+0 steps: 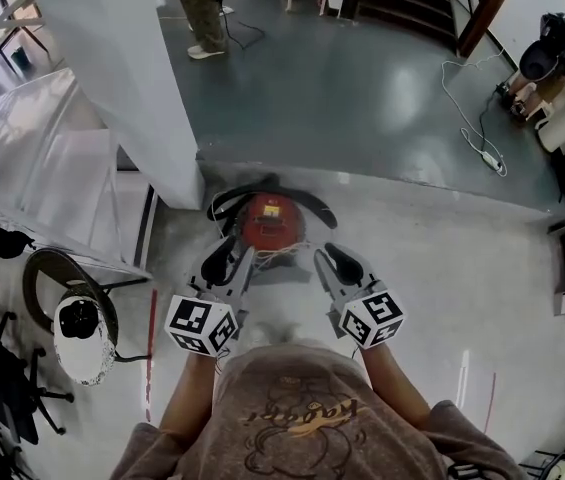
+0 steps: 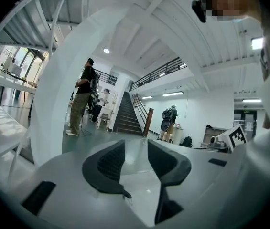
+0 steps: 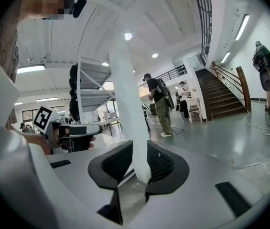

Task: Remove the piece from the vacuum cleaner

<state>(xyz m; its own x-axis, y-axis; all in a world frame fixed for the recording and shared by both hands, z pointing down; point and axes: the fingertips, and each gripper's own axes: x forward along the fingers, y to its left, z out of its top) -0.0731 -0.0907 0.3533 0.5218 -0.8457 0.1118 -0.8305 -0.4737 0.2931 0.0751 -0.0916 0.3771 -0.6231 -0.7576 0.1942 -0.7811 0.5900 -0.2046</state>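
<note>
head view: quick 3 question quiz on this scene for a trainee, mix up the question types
1. True or false: the red vacuum cleaner stands on the floor just beyond the gripper tips.
2. Pick one. The jaws of the left gripper are: A) clamped on a hose, B) apart with nothing between them, C) pressed together.
3. Short answer: which gripper is nearer the white column?

Key: 1 true; 2 B; 3 the left gripper.
</note>
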